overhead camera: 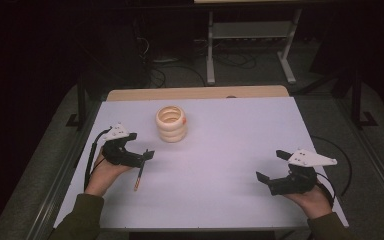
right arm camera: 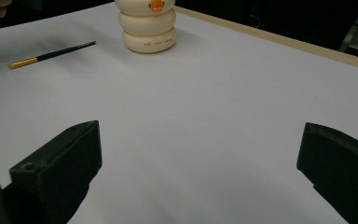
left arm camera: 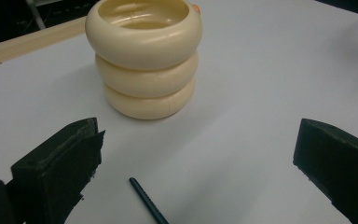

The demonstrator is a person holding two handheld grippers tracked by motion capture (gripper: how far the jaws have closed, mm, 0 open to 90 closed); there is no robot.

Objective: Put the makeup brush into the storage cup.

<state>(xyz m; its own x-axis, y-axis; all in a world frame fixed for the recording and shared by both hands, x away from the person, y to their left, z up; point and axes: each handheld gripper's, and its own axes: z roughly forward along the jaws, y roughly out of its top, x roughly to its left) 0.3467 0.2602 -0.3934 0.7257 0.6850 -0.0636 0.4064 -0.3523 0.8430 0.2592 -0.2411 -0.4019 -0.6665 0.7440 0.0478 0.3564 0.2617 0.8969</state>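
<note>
A cream pot [overhead camera: 170,123] shaped like three stacked rings stands upright at the back left of the white table [overhead camera: 220,150]. Its mouth is open toward the left gripper view [left arm camera: 144,60], and an orange mark shows on its side [right arm camera: 149,25]. A thin dark pen [overhead camera: 139,177] with a gold end lies flat on the table. My left gripper [overhead camera: 141,145] hovers open just above the pen's far end, and the pen's tip [left arm camera: 147,205] shows low between the jaws. My right gripper [overhead camera: 270,165] is open at the front right with nothing between its jaws [right arm camera: 198,158]. The pen [right arm camera: 51,55] lies far to its left.
A wooden strip [overhead camera: 195,93] runs along the table's far edge. Beyond it stands a metal frame [overhead camera: 250,45] on a dark floor with cables. A broad stretch of bare white surface lies between the two grippers.
</note>
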